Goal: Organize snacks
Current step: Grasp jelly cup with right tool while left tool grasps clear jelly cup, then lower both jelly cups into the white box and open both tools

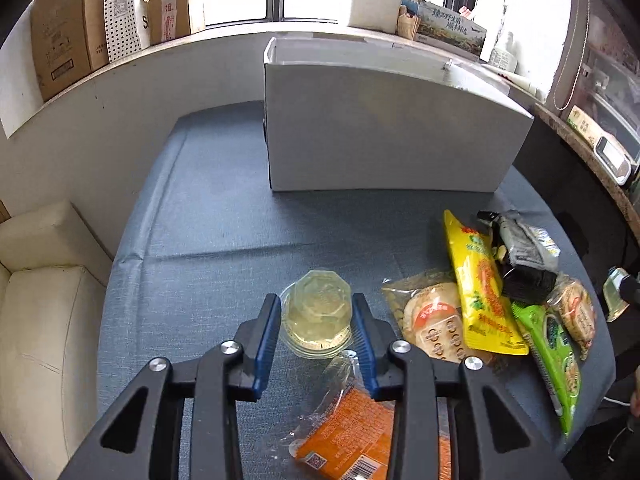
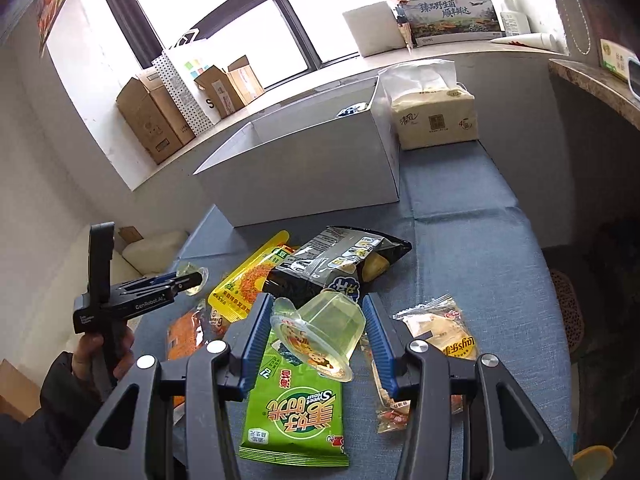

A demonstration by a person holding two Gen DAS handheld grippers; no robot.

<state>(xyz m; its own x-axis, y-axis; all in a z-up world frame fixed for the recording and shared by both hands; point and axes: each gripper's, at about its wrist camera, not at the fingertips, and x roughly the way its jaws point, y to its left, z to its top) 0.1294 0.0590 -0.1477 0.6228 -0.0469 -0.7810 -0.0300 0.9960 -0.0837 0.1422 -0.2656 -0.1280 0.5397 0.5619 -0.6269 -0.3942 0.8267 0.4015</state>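
Note:
A clear jelly cup (image 1: 316, 320) stands on the blue tablecloth, and my left gripper (image 1: 316, 300) is shut on it, blue pads (image 1: 269, 328) pressing both sides. The right wrist view shows that left gripper (image 2: 196, 279) low at the left, gripping its cup (image 2: 191, 272). My right gripper (image 2: 317, 300) is shut on a second jelly cup (image 2: 320, 332), tilted and lifted above a green snack packet (image 2: 296, 412). A yellow packet (image 1: 480, 288), a black bag (image 2: 336, 260), an orange packet (image 1: 348, 432) and cracker packs (image 1: 432, 320) lie around. An open white box (image 1: 380, 132) stands behind them.
A tissue pack (image 2: 436, 120) stands right of the white box (image 2: 304, 168). Cardboard boxes (image 1: 60, 48) line the windowsill. A cream sofa (image 1: 40, 280) sits left of the table, a stone counter (image 1: 592, 152) to its right. A person's hand (image 2: 96, 352) holds the left gripper's handle.

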